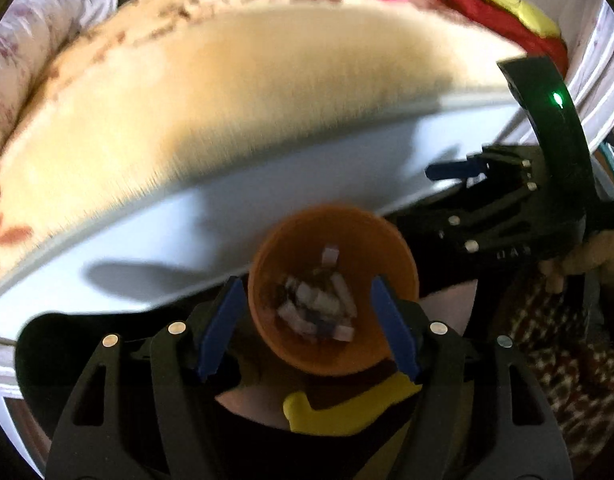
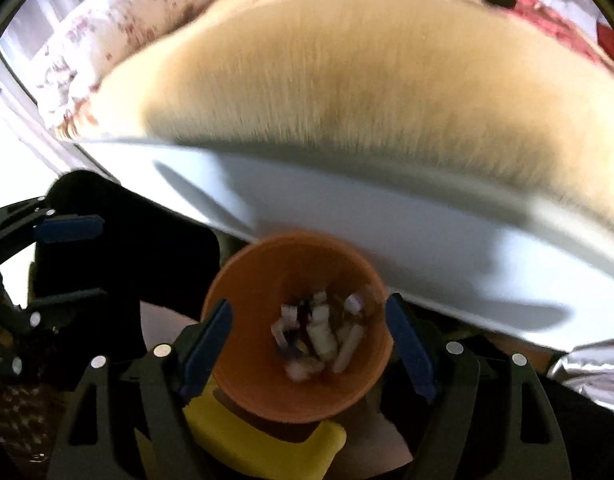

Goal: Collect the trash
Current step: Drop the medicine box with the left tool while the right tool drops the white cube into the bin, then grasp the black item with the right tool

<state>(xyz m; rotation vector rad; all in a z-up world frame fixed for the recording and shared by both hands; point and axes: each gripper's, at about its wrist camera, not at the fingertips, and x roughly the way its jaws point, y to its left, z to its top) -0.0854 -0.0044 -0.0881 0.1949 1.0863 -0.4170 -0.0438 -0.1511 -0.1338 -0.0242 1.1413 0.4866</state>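
**Two tools over one full pot**

Two tools hang above a single orange pot [image 1: 334,292], and both stand with their jaws spread, gripping nothing. Your left tool [image 1: 309,330] and right tool [image 2: 309,344] each frame the pot between blue pads, but neither pair of pads touches its rim. The pot sits below the near edge of the bed [image 1: 187,216], off the mattress, with one yellow piece [image 1: 347,408] just beneath it; I cannot tell what that piece is.

The trash scraps [image 2: 319,334] lie heaped in the pot's bottom: small pale bits, roughly ten, too blurred to count exactly. My judgement is that collecting is largely done and the pot itself is the next concern.

If you mean to lift it, close only one tool on the rim wall, squarely, and keep the pot level so the scraps stay inside. Slow down first; both views are smeared by motion.

Farther off, the bed's tan cover [image 2: 367,80] looks bare. One flowered pillow [image 2: 147,12] lies at the far edge.
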